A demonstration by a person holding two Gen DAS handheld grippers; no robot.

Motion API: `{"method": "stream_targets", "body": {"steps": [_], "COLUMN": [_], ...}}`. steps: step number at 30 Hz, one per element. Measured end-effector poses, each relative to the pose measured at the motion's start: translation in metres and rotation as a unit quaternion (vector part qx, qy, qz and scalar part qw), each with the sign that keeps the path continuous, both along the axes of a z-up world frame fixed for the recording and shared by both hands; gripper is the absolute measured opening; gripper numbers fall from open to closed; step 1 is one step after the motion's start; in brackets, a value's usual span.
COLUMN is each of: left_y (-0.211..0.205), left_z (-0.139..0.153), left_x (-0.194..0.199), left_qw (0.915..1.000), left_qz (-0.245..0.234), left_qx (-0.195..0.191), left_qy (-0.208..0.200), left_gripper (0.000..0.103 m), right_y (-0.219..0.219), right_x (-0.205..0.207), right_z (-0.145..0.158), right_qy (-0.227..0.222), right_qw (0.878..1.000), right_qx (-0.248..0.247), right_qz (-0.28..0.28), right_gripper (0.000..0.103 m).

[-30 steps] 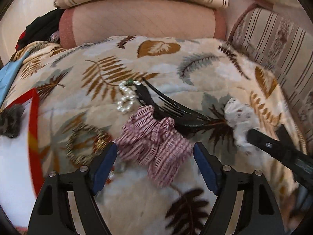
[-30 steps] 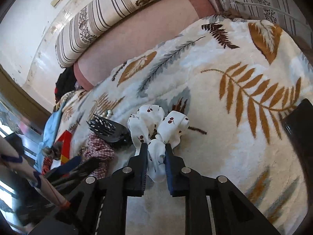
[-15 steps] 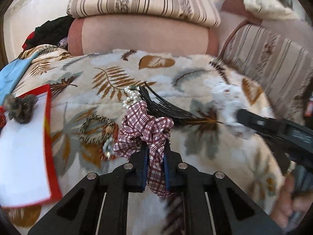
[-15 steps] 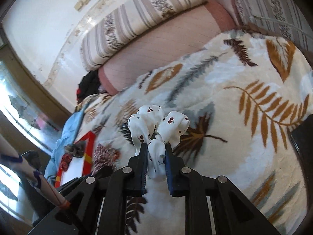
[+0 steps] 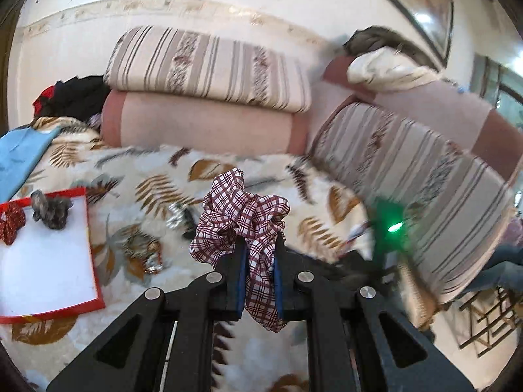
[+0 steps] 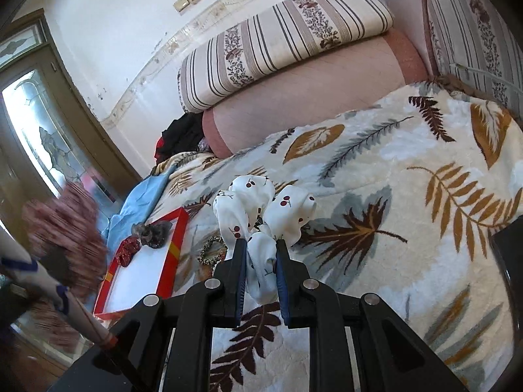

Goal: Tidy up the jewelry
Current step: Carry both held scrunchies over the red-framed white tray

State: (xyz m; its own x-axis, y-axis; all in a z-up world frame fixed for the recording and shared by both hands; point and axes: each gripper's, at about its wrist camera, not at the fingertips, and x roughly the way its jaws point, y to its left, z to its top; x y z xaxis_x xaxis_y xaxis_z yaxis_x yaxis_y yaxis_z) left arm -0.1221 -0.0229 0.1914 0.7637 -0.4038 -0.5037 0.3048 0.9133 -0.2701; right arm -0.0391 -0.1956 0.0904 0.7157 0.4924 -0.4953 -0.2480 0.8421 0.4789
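Left gripper [image 5: 258, 281] clamped narrow on a maroon plaid scrunchie [image 5: 240, 219], fabric pinched between the blue pads and bunched above the fingertips, lifted clear of the leaf-print blanket [image 5: 157, 176]. Right gripper [image 6: 260, 276] likewise closed tight on a white cherry-print scrunchie [image 6: 261, 209], held above the blanket [image 6: 376, 196]; whether its lower folds touch the fabric cannot be told. Landmark: the red-rimmed white tray [image 5: 88, 238] lying on the blanket. In the left wrist view the plaid scrunchie hangs to the right of the tray, well apart from it. Inside the tray, at its far end, sit a grey scrunchie [image 5: 50, 212] and a red scrunchie [image 5: 11, 223], the two near each other. Just right of the tray on the blanket lies a leopard-print scrunchie [image 5: 140, 245]; beyond that, a blurred silvery piece with a dark item beside it, too smeared to identify. In the right wrist view the tray [image 6: 178, 238] is to the left of the cherry-print scrunchie, with the grey scrunchie [image 6: 152, 233] and red scrunchie [image 6: 127, 250] at its far end and the leopard-print scrunchie [image 6: 212, 251] between the tray and the right gripper. Striped cushion [image 5: 209, 68] stacked on a pink bolster [image 5: 202, 124] behind the tray, against the wall.
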Motion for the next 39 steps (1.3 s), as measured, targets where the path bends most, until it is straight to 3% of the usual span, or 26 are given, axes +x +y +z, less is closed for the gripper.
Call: {"method": "stream_targets", "body": {"steps": [5, 9, 12, 19, 39], "left_y": [0.008, 0.028, 0.043, 0.067, 0.084], "left_z": [0.001, -0.029, -0.060, -0.111, -0.126], "left_x": [-0.006, 0.005, 0.011, 0.035, 0.055], "left_qw": [0.9992, 0.9962, 0.9891, 0.9763, 0.9731], "left_qz": [0.027, 0.059, 0.092, 0.130, 0.148], "left_qx": [0.025, 0.063, 0.111, 0.161, 0.163], "left_qy": [-0.014, 0.016, 0.031, 0.063, 0.066], "left_gripper": [0.014, 0.014, 0.014, 0.014, 0.016], "right_y": [-0.002, 0.004, 0.015, 0.043, 0.062], "right_x": [-0.006, -0.007, -0.007, -0.005, 0.000], "right_z": [0.001, -0.001, -0.003, -0.014, -0.027], "right_qy": [-0.003, 0.000, -0.001, 0.006, 0.011], "right_qw": [1.000, 1.000, 1.000, 0.998, 0.995], "right_qx": [-0.004, -0.010, -0.024, -0.055, -0.084], "right_qz": [-0.006, 0.000, 0.012, 0.043, 0.060], "right_gripper": [0.018, 0.018, 0.018, 0.018, 0.018]}}
